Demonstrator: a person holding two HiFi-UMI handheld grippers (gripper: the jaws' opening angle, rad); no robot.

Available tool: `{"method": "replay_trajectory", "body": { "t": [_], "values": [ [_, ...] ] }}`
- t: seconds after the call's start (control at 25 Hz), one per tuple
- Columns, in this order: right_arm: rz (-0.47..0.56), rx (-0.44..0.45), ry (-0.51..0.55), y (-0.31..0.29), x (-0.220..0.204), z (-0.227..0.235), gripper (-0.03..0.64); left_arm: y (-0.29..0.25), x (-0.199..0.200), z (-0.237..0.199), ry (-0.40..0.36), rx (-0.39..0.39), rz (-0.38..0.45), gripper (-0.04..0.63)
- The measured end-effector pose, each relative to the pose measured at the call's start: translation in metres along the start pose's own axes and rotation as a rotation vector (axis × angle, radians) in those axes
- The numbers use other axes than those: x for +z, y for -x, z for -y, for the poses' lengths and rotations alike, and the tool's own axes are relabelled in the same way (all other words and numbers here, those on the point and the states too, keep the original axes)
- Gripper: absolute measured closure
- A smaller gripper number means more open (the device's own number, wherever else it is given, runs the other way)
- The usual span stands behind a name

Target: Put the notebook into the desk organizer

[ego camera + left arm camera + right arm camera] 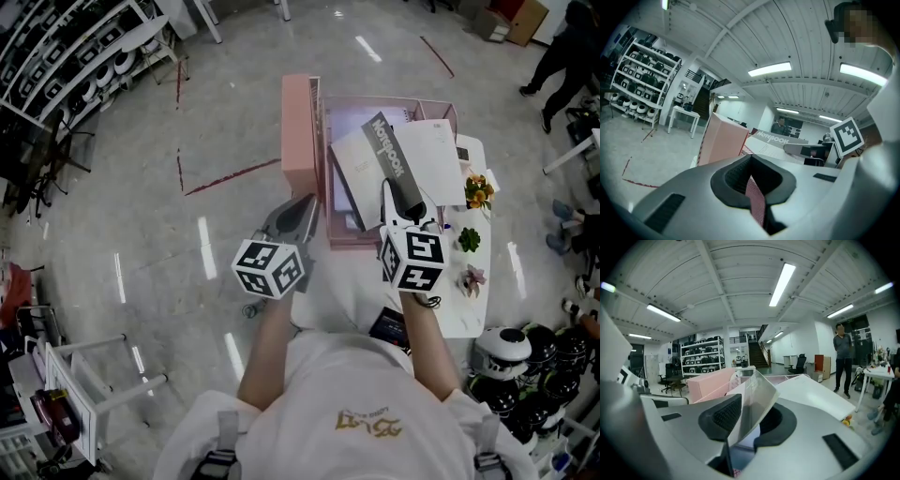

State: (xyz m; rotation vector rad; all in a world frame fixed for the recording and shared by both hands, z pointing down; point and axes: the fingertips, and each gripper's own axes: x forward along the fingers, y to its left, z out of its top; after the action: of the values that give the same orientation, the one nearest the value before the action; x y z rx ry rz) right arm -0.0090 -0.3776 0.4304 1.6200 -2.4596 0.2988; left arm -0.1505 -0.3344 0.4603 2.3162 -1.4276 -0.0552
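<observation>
Straddling the notebook (392,159), the right hand-held gripper (749,420) stands slightly parted.

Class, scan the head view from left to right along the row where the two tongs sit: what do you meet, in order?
left tongs → right tongs → small green plant

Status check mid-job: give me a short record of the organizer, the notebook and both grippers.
desk organizer: pink, on white table
notebook: leaning inside the desk organizer, grey spine up
left gripper: shut on the desk organizer's mesh side
right gripper: jaws apart, notebook cover stands between them, not pinched
task: notebook looks placed
</observation>
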Motion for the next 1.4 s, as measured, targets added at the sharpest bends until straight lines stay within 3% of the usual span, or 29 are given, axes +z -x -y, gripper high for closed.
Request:
{"method": "replay_trajectory", "body": {
  "t": [0.32, 0.88, 1.0, 1.12, 1.4],
  "values": [
    [-0.018, -0.036, 0.145, 0.0, 0.0, 0.002, 0.481, -0.001, -0.002, 0.001, -0.005, 0.0, -0.005, 0.578],
    [-0.057, -0.091, 0.338, 0.002, 0.0, 0.009, 0.357, -0.003, -0.003, 0.004, -0.017, 0.004, -0.01, 0.578],
    [-0.055, -0.081, 0.358, 0.003, 0.004, 0.007, 0.287, -0.003, -0.002, 0.005, -0.024, 0.009, -0.008, 0.578],
    [-0.053, -0.074, 0.348, 0.006, 0.005, 0.008, 0.278, -0.002, -0.001, 0.009, -0.028, 0.009, -0.007, 0.578],
    [-0.025, -0.037, 0.215, 0.021, 0.007, 0.009, 0.292, 0.002, 0.002, 0.02, -0.04, -0.001, 0.003, 0.578]
  ]
}}
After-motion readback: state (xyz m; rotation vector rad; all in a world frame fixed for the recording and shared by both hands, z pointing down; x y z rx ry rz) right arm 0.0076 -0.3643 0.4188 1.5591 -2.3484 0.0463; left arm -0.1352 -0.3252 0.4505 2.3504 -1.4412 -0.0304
